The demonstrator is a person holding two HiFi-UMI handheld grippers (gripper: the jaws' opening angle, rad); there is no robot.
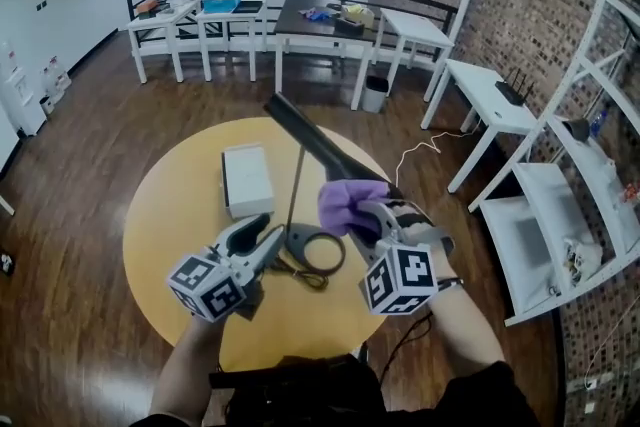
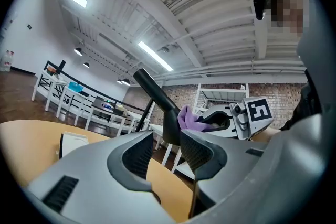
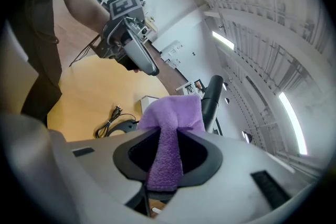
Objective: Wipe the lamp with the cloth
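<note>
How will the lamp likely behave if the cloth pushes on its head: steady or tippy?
Probably tippy: the lamp carries a long head on a thin stem over a small ring base, so a sideways push may rock it. The slender stem likely wobbles. The left gripper, open near the base, doesn't appear to steady it.

Bright, even light from long white ceiling light tubes (image 2: 154, 55); shadows faint. Both gripper views: strong fisheye bend, black vignetted corners, nearest foreground soft.

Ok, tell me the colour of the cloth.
Purple. The cloth shows best in the right gripper view.
</note>
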